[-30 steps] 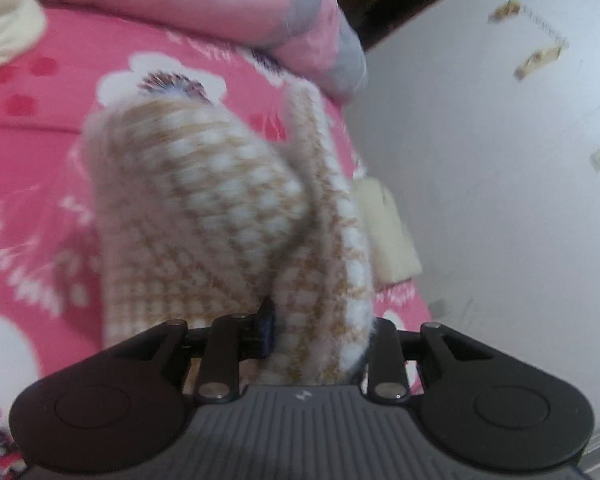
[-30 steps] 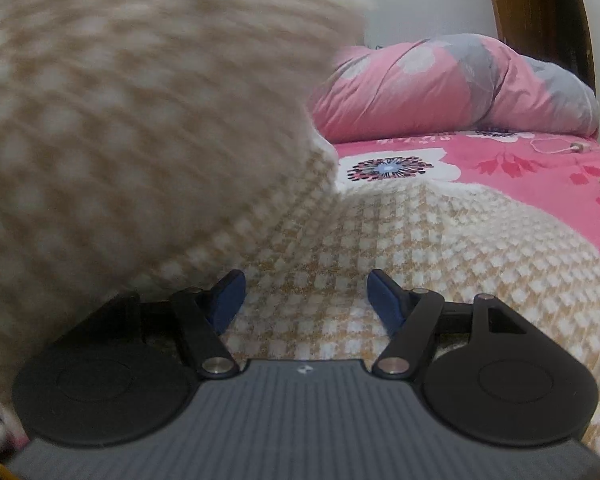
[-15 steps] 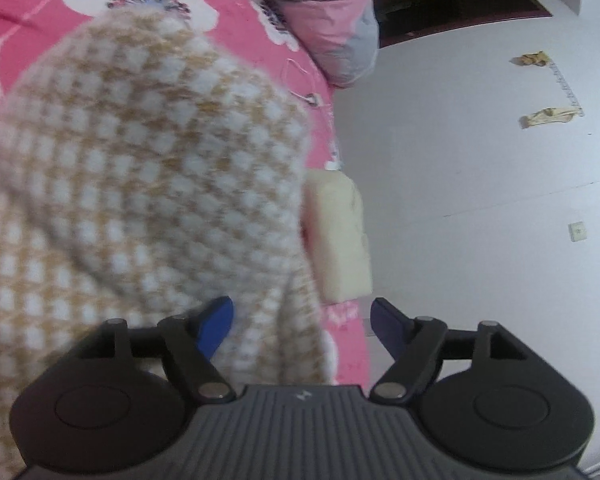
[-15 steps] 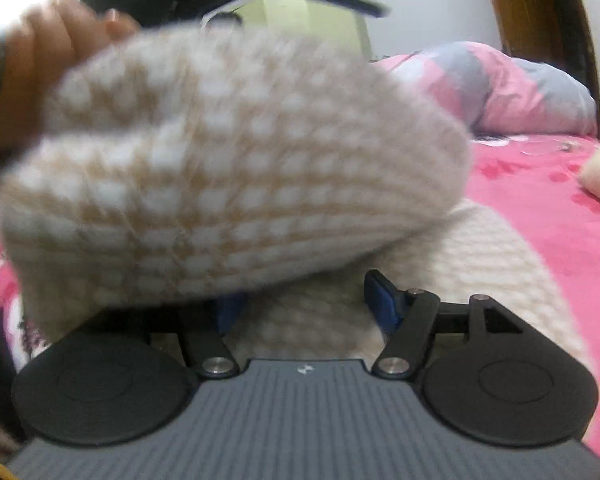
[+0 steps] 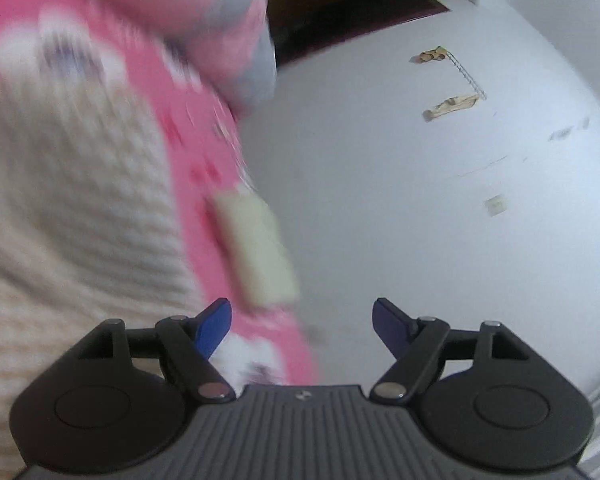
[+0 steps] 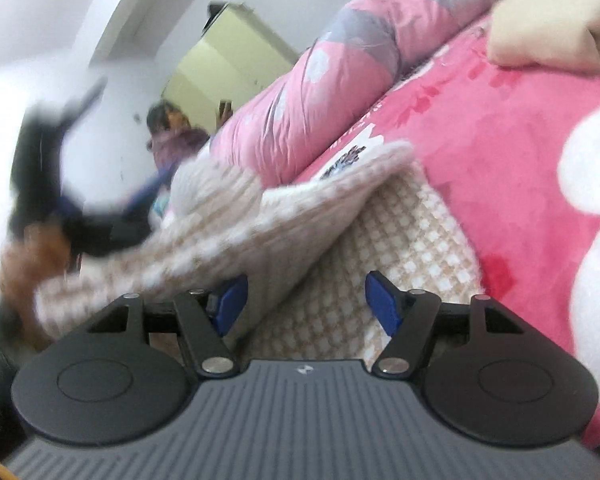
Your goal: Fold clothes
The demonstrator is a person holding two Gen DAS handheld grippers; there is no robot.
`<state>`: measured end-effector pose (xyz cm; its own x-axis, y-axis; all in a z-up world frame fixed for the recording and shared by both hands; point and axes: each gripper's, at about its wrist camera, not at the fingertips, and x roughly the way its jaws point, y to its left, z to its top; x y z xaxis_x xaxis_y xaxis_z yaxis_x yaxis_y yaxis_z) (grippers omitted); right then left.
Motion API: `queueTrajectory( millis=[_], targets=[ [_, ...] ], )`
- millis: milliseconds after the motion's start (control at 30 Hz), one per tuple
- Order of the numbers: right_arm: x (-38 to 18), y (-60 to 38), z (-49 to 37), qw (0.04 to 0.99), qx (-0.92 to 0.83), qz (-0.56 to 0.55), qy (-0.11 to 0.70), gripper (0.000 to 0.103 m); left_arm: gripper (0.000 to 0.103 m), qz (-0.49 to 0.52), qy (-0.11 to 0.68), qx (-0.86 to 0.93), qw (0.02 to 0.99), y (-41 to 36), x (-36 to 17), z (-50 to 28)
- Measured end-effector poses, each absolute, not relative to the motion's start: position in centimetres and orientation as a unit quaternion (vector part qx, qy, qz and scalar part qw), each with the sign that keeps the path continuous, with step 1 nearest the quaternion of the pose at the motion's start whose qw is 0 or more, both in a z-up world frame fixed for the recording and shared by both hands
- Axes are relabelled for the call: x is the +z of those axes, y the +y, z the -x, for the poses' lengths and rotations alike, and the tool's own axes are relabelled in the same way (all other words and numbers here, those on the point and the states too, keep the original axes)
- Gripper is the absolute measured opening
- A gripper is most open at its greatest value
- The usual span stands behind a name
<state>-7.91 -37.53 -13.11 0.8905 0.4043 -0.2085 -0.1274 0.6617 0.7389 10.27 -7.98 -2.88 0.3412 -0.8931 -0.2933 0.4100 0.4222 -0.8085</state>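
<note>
Here the checked beige-and-white knit garment (image 6: 400,236) lies doubled over.

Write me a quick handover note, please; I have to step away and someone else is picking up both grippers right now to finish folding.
Left gripper: open, nothing between its pads, beside the checked knit garment near the bed's edge.
Right gripper: open, over the garment; no grip visible.
Garment lies on the pink floral bedsheet, one flap draped back over the rest. A cream folded item sits farther up the bed, by the rolled quilt.
Done: a first fold looks laid over.
Left: flatten it, finish folding, probably set it with the cream item.
</note>
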Motion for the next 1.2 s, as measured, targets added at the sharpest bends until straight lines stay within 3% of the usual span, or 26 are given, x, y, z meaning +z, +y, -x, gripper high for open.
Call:
queueTrajectory(
  millis=[200,333,667,833,1133,1200],
  targets=[
    [-14.7,-40.3,8.4,0.816,0.160,-0.537,0.142,0.068,0.078,0.116,0.285,-0.350,0.885,-3.2,-3.7,-2.5],
    [-13.8,-40.7,7.5,0.781,0.181,-0.585,0.120,0.078,0.077,0.016,0.265,-0.327,0.907,-4.2,-5.4,0.2],
    [-8.2,-36.9,-0.5,0.827,0.163,-0.459,0.281,0.082,0.082,0.001,0.220,-0.333,0.917,-7.8,-9.3,0.3],
    [-5.0,-36.4,-0.8,0.867,0.126,-0.392,0.280,0.082,0.082,-0.011,0.206,-0.335,0.920,-8.1,-9.0,-0.2],
    [-9.4,-39.2,-2.0,0.856,0.076,-0.414,0.300,0.080,0.082,-0.020,0.179,-0.349,0.919,-8.4,-7.6,-1.2],
    [-9.4,-39.3,-2.5,0.860,0.082,-0.400,0.307,0.071,0.082,-0.023,0.173,-0.348,0.921,-8.7,-7.2,-1.5]
  ],
)
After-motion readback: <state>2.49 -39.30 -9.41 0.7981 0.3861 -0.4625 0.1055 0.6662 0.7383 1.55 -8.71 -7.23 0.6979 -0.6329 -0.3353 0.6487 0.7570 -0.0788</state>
